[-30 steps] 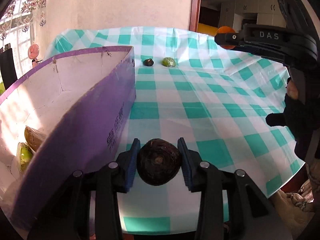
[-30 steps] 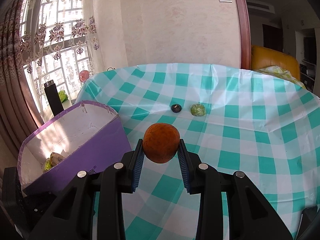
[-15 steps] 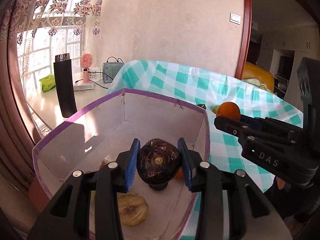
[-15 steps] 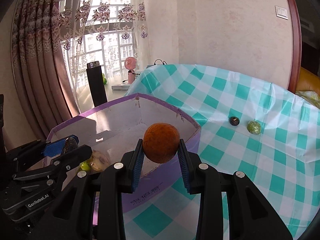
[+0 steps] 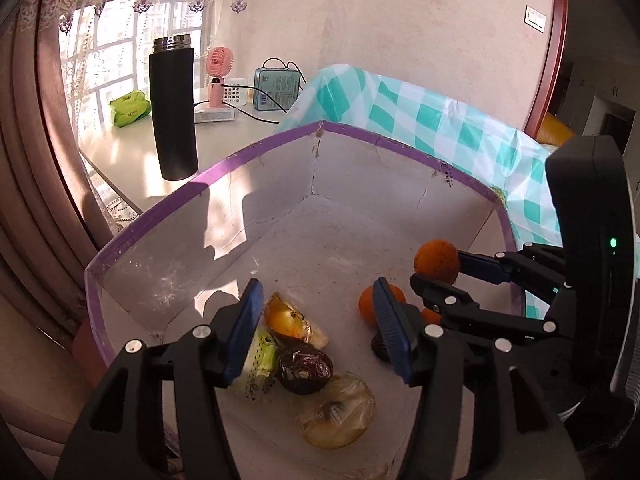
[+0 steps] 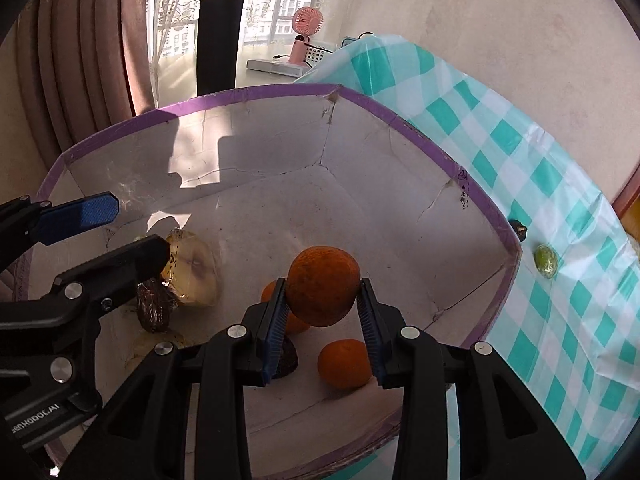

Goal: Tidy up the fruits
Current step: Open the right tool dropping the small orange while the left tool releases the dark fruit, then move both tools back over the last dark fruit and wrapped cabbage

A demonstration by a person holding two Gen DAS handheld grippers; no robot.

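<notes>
In the left wrist view the left gripper (image 5: 316, 320) hangs over the purple-rimmed box (image 5: 160, 208) with its jaws spread wide and nothing between them. Below the gap, on the box floor, lies a dark purple fruit (image 5: 305, 365); its kind is hard to make out. Just beyond the left jaw sits a yellow-orange fruit in clear wrap (image 5: 286, 318), and a green wrapped one (image 5: 260, 364) is partly hidden behind that jaw's blue pad. Nearer the camera lies a pale wrapped fruit (image 5: 334, 410). The right jaw covers part of a loose orange (image 5: 368, 302) and most of another dark fruit (image 5: 378, 346). To the right, the right gripper (image 5: 436, 276) reaches in, clamped on an orange (image 5: 436, 260); its body is cut off by the frame edge. In the right wrist view the right gripper (image 6: 323, 300) has its jaws closed on the orange (image 6: 323, 290), held above the floor of the box (image 6: 400, 120). A second orange (image 6: 344, 364) lies under the right jaw, and a third (image 6: 272, 292) peeks out behind the left jaw, mostly hidden. The left gripper (image 6: 132, 228) enters from the left with jaws apart, blocking part of the pale wrapped fruit (image 6: 196, 268) and the dark purple fruit (image 6: 154, 310). Beyond the right jaw, outside the box on the checked tablecloth (image 6: 560, 320), sit a small green fruit (image 6: 546, 260) and a tiny dark one (image 6: 520, 232) half hidden by the box corner.
</notes>
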